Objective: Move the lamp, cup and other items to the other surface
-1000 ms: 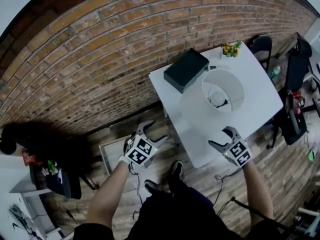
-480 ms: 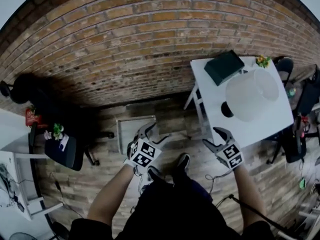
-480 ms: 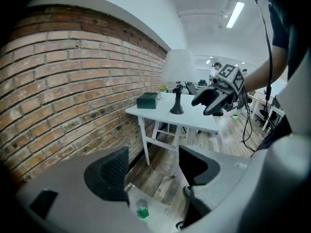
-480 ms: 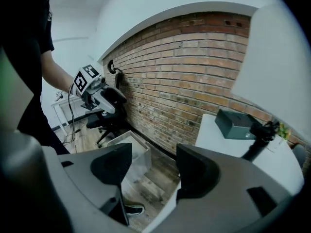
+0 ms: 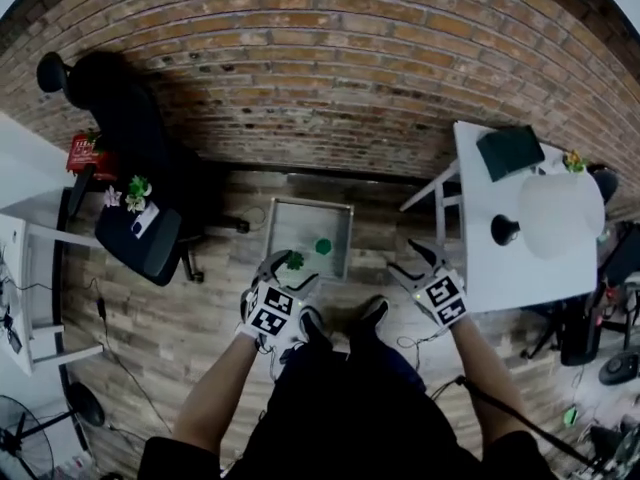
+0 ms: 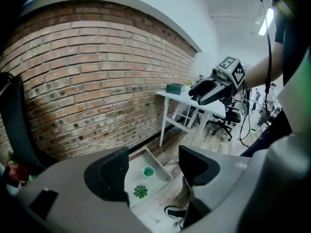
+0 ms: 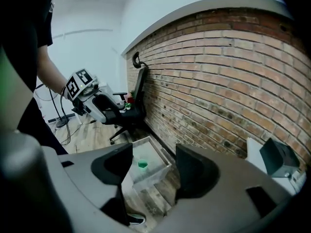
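1. A brick wall [image 5: 330, 58] runs along a wooden floor [image 5: 200, 338].
2. A white table [image 5: 488, 280] stands at the right, well away from both my tools.
3. The lamp [image 5: 560, 215] stands on that table. Its white shade looks thin and easy to dent. I would grab it low down, at the dark foot [image 5: 505, 230], which I think is the stiff part.
4. A low tray [image 5: 300, 220] lies on the floor by the wall, just ahead of me.
5. My left gripper [image 6: 154, 155] is spread wide and holds nothing. My right gripper [image 7: 153, 152] has just been closing a little, but nothing sits between its jaws.
6. The green cup [image 5: 323, 246] stands in the tray. It looks small, light and hard, so I would pinch its sides gently.
7. A little green plant [image 5: 294, 260] sits beside the cup.
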### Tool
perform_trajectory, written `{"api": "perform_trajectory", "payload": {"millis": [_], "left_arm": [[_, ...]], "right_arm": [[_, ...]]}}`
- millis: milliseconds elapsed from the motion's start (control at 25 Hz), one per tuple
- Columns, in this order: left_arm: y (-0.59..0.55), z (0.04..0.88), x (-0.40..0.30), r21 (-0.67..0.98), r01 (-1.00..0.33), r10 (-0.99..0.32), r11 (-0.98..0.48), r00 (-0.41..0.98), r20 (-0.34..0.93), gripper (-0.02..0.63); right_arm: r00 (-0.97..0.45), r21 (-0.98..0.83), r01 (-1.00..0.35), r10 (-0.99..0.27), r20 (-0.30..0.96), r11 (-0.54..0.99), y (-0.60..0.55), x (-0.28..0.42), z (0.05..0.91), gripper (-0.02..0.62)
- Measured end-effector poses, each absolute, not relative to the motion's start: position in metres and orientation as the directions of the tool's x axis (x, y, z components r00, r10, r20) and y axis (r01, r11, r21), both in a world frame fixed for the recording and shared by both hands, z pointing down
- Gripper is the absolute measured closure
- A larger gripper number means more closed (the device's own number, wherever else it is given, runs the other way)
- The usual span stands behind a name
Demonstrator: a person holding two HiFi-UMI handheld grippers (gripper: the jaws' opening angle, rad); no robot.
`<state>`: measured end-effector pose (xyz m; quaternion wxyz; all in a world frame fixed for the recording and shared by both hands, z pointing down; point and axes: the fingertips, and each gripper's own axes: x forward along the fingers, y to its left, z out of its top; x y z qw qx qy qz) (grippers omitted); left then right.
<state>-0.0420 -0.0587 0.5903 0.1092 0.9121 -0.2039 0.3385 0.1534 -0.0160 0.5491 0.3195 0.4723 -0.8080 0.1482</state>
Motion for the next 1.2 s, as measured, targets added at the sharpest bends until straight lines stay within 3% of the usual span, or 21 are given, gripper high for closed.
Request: {"api": "perform_trajectory", "payload": {"millis": [240, 480, 760, 1200], "left_arm": [[-0.046, 0.612, -0.105, 0.094, -0.532, -0.341, -0.841, 0.657, 0.672, 0.289], [-0.043, 0.641, -0.132, 0.127, -0.622, -0.360, -0.773, 0.593, 0.720, 0.290], [-0.043, 0.690, -0.111, 0.147, -0.666, -0.343, -0.732, 0.546, 0.765, 0.290], [-0.073, 0.748, -0.098, 0.162, -0.742, -0.385, -0.650, 0.505, 0.773, 0.290]], "right_arm": [[-0.411, 0.092, -0.779, -0.615, 0.673, 0.620, -0.039, 0.087, 0.577, 0.318], [-0.422, 0.021, -0.801, -0.591, 0.687, 0.598, -0.065, 0.054, 0.628, 0.333], [-0.500, -0.063, -0.701, -0.427, 0.753, 0.710, -0.072, 0.034, 0.722, 0.330], [-0.476, -0.068, -0.651, -0.336, 0.813, 0.756, -0.098, 0.032, 0.838, 0.317]]}}
